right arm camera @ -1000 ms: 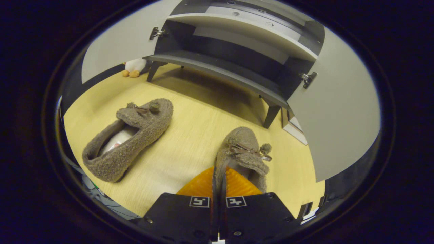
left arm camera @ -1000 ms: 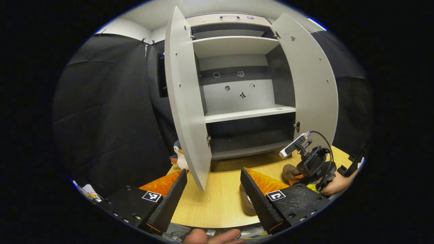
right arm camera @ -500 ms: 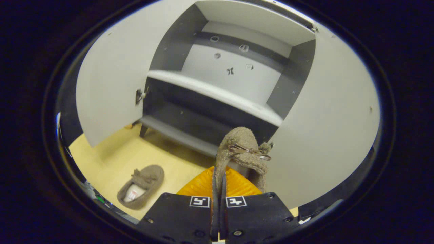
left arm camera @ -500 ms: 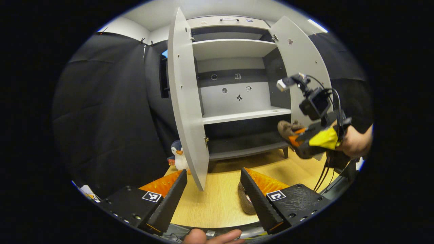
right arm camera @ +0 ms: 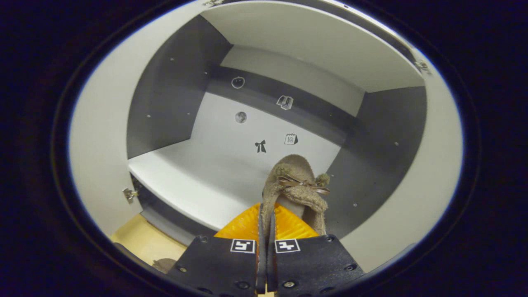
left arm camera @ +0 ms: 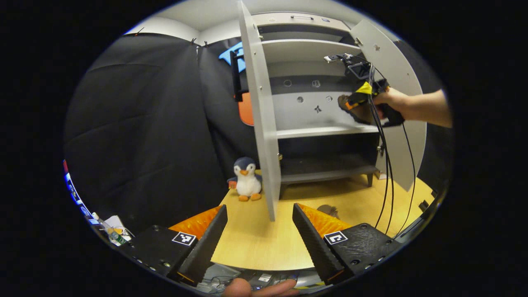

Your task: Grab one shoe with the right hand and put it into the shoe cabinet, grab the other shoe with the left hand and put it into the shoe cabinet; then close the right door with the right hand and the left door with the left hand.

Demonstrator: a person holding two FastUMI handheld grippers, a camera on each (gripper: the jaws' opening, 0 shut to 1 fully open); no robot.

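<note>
Up at the shoe cabinet (left arm camera: 313,119), the right gripper (right arm camera: 266,231) has its jaws pinched tight on the rim of 1 fuzzy brown shoe (right arm camera: 295,185), holding it in the air just in front of the middle shelf (right arm camera: 194,181). From the left gripper view you can see that same gripper and the hand (left arm camera: 392,101) holding it, with the shoe right above the shelf's front edge.

Count so far: 2 shoes. The other shoe (left arm camera: 328,211) sits on the wooden surface (left arm camera: 264,243), mostly hidden behind the left gripper's finger. 2 cabinet doors, the left door (left arm camera: 260,107) and the right door (left arm camera: 392,82), both swung open. 3 shelves visible, all bare. 1 plush penguin (left arm camera: 246,179) standing on the surface just beside the left door.

The left gripper (left arm camera: 260,235) hangs low over the surface, jaws wide apart, nothing between them.

Writing: the back panel has 5 small stickers (right arm camera: 260,146), including a bow and a calendar, too small to read properly. Each gripper carries 2 square black-and-white markers.

Black cloth walls around, pale ceiling above.
</note>
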